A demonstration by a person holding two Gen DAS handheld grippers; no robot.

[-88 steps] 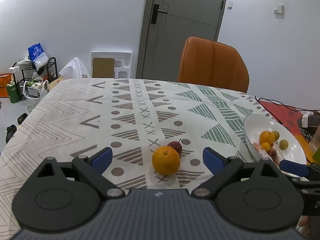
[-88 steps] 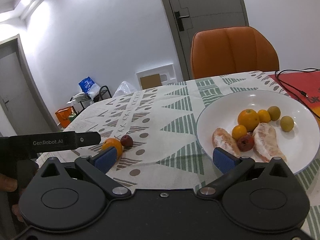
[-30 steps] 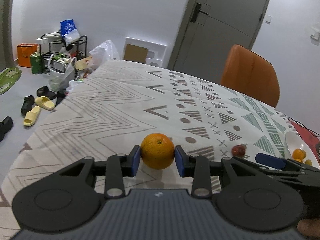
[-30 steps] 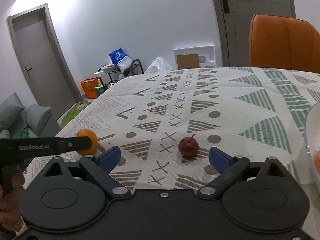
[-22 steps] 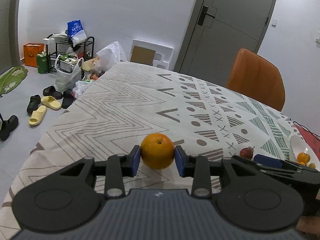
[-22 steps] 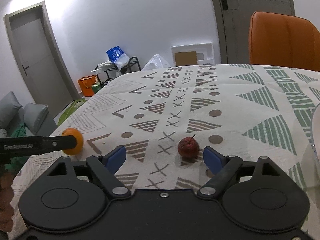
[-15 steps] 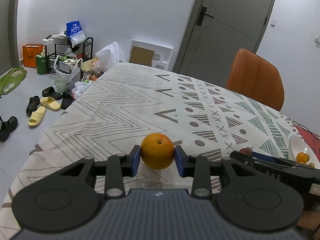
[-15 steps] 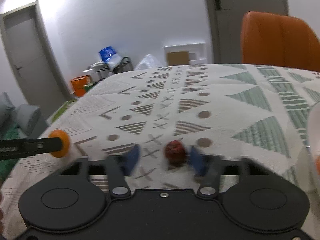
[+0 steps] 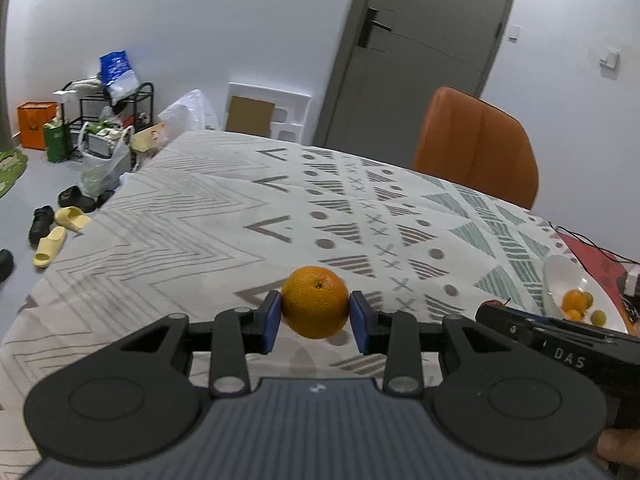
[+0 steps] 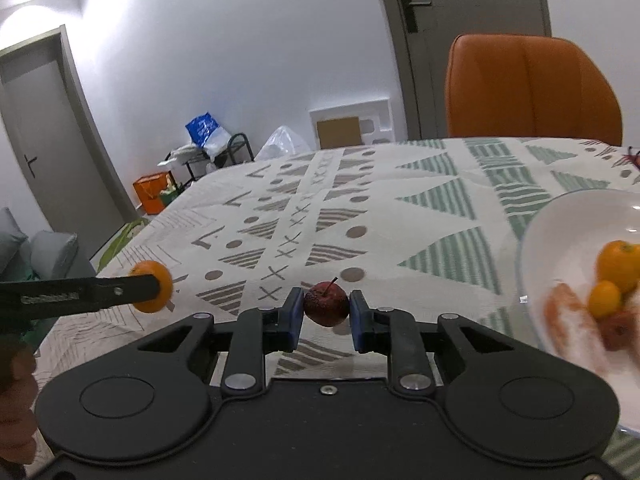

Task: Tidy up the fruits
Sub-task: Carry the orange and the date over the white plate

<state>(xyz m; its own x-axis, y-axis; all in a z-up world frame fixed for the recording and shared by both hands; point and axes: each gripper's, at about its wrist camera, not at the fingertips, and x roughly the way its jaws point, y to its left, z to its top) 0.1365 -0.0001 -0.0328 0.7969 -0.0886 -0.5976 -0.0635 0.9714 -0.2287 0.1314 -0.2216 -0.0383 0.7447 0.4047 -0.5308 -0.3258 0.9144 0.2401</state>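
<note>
You have both fruits picked up now. Your left gripper (image 9: 315, 316) squeezes the round, bumpy orange (image 9: 315, 302) above the patterned tablecloth (image 9: 192, 216). Your right gripper (image 10: 326, 318) pinches a small, dark red wrinkled fruit (image 10: 326, 304) with a stem. Next, I think, carry each one to the white plate (image 10: 560, 240) on the right, where other fruits lie, and let go gently.

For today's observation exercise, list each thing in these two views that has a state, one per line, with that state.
left tongs: shut on the orange
orange: gripped, off the tablecloth
right tongs: shut on the small red fruit
small red fruit: gripped between both pads
white plate: on the table, holding fruit
door: closed
orange chair: unoccupied
</note>
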